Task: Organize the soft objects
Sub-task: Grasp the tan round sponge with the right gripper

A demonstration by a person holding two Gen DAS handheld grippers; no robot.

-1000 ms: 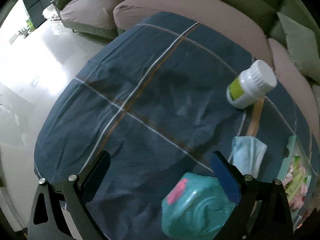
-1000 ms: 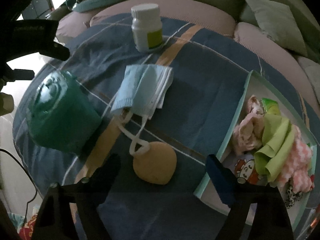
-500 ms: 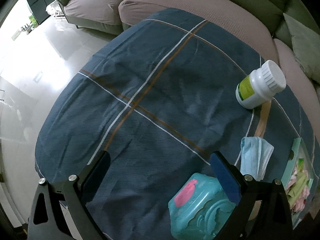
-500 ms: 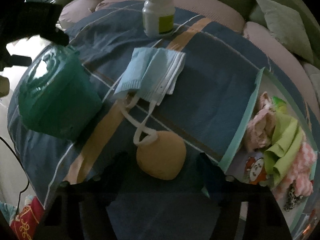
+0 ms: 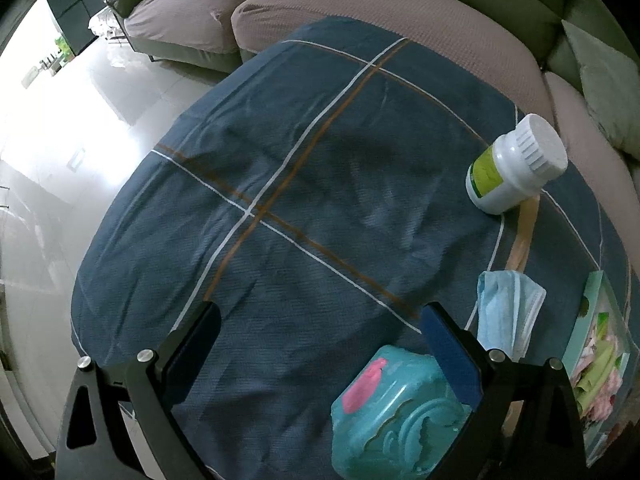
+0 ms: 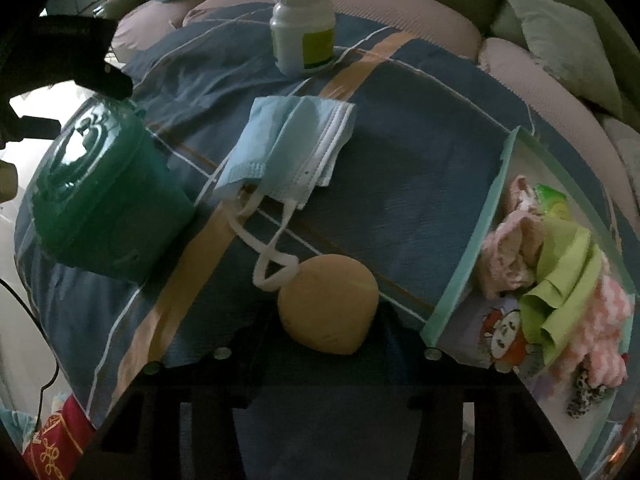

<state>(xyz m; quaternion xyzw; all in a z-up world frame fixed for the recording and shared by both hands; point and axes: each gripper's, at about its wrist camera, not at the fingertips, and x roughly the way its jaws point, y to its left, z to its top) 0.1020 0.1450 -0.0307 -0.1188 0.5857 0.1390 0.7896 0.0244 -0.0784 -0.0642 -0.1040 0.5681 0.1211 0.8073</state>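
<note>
A tan sponge [image 6: 329,304] lies on the blue checked cloth, between the fingers of my right gripper [image 6: 326,320], whose jaws stand close on either side of it. A folded blue face mask [image 6: 288,148] lies just beyond it, its white loops touching the sponge; it also shows in the left wrist view [image 5: 506,308]. A teal-rimmed tray [image 6: 464,276] at the right holds pink and green soft cloths [image 6: 560,280]. My left gripper [image 5: 320,332] is open and empty above the cloth, with a teal box [image 5: 396,412] by its right finger.
A white pill bottle [image 6: 303,28] stands at the far side of the cloth and shows in the left wrist view [image 5: 516,164]. The teal box [image 6: 100,196] sits left of the mask. Sofa cushions [image 5: 400,12] ring the table; shiny floor [image 5: 60,140] lies to the left.
My right gripper has moved forward and down over the sponge and its fingers have narrowed around it. My left gripper has drawn back slightly, still open.
</note>
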